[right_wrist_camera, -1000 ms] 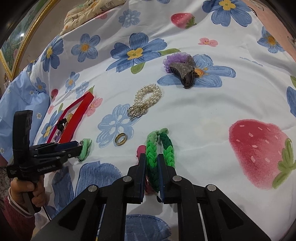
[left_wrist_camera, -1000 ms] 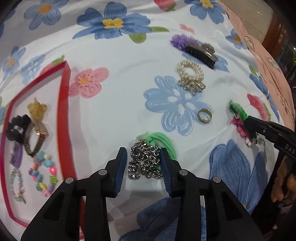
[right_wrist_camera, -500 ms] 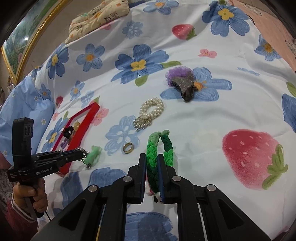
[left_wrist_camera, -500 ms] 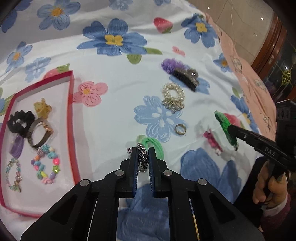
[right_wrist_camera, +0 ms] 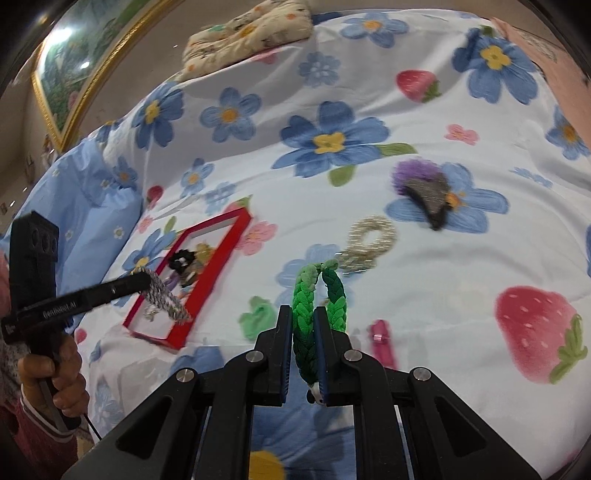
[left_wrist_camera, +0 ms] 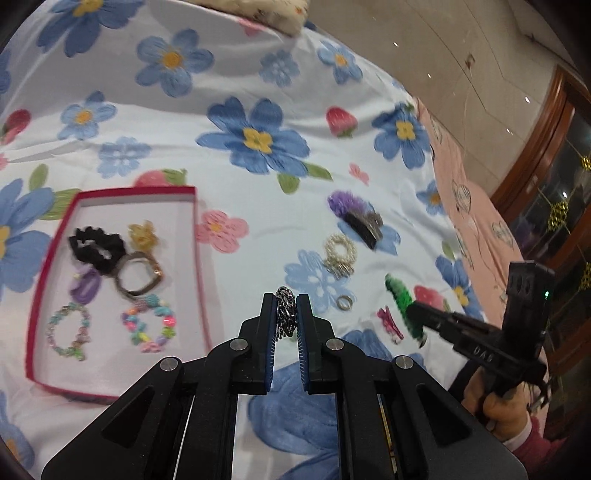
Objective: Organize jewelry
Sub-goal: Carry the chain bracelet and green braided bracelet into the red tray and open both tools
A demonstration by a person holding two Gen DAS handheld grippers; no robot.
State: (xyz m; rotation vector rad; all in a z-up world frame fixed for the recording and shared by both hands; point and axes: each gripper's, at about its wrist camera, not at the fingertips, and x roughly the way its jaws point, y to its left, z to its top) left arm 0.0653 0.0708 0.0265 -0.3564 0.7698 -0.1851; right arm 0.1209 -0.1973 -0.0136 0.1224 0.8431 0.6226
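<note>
Both grippers are gripping jewelry above the flowered bedsheet (left_wrist_camera: 332, 92).
The left gripper (left_wrist_camera: 286, 314) is clamping a chunky silver chain bracelet (left_wrist_camera: 286, 312); the right gripper (right_wrist_camera: 303, 332) is pinching a green braided fabric band (right_wrist_camera: 304, 314).

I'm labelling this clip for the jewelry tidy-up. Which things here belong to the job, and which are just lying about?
Job:
- silver chain, held by left gripper
- green braid, held by right gripper
- red box
- pearl bracelet
- ring
- pink clip
- purple hair clip

Lying about:
- pillow
- framed picture
</note>
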